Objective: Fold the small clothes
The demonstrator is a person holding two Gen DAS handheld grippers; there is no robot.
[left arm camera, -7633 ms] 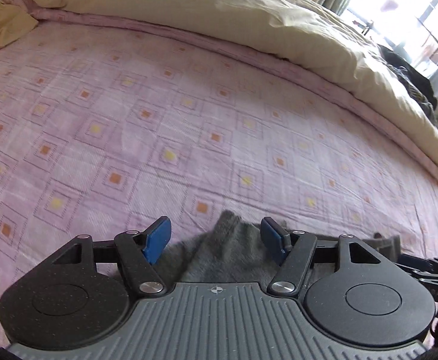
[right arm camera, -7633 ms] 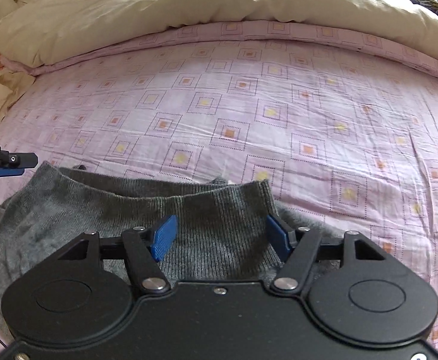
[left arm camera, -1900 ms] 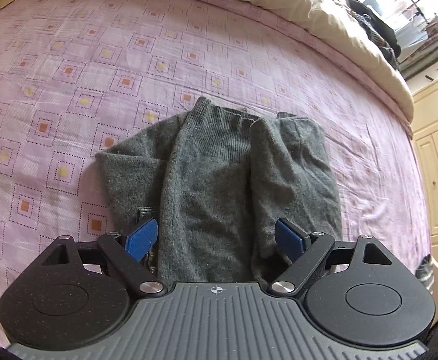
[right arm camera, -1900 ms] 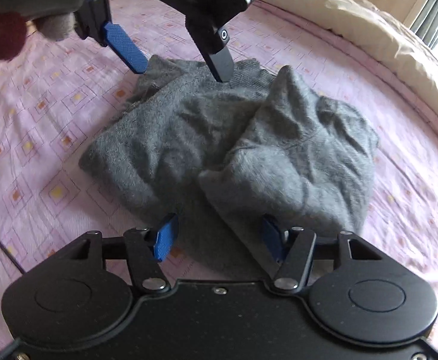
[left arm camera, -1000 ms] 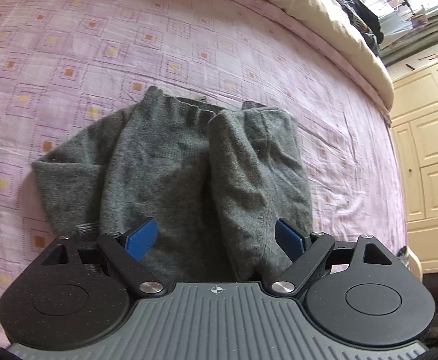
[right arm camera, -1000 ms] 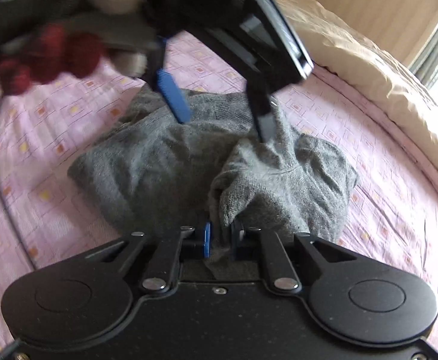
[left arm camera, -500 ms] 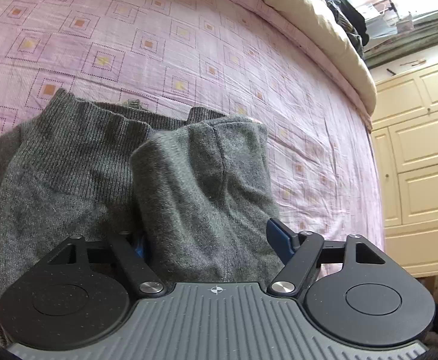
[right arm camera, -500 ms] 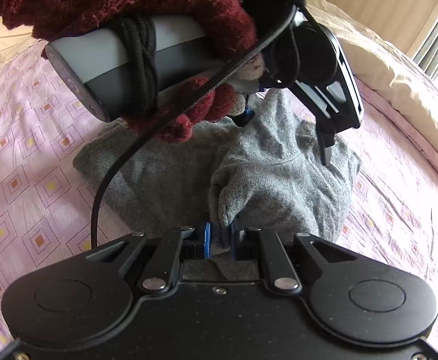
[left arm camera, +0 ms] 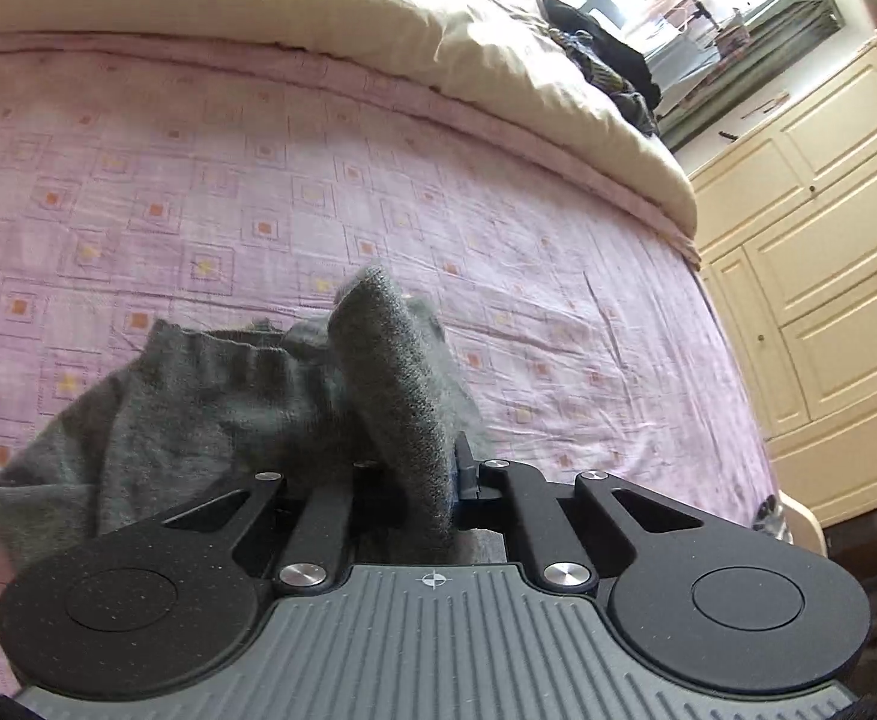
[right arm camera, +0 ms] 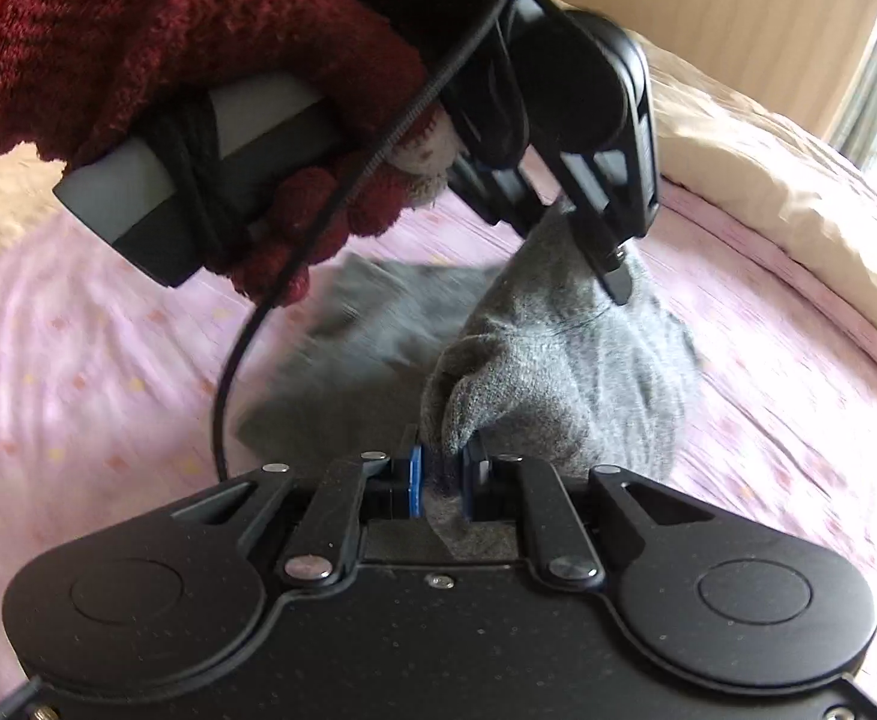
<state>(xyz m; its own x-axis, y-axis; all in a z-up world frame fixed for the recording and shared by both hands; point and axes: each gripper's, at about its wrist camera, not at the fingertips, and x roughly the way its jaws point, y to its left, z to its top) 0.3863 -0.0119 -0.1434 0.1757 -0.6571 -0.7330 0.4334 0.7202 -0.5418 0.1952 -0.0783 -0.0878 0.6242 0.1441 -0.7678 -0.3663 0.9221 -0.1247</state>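
A grey knitted garment (left arm camera: 402, 384) lies partly folded on the pink patterned bed sheet (left arm camera: 258, 180). My left gripper (left arm camera: 420, 474) has its jaws closing on an upright fold of the knit, and the pads press on the cloth. In the right wrist view, my right gripper (right arm camera: 441, 474) is shut on the near edge of the same garment (right arm camera: 558, 360). Beyond it the left gripper (right arm camera: 612, 276), held by a hand in a dark red knitted glove (right arm camera: 198, 48), pinches the far end of the raised fold. The rest of the knit still rests on the bed.
A cream duvet (left arm camera: 378, 12) is bunched along the far side of the bed. Dark clothes (left arm camera: 606, 66) are piled by the window. Cream wardrobe doors (left arm camera: 828, 240) stand beyond the bed's right edge. A black cable (right arm camera: 228, 372) hangs from the left gripper.
The left gripper's jaws went from wide open around the fold to closed on it. Both grippers rose, pulling the fold up off the bed. The right gripper stayed shut on the edge.
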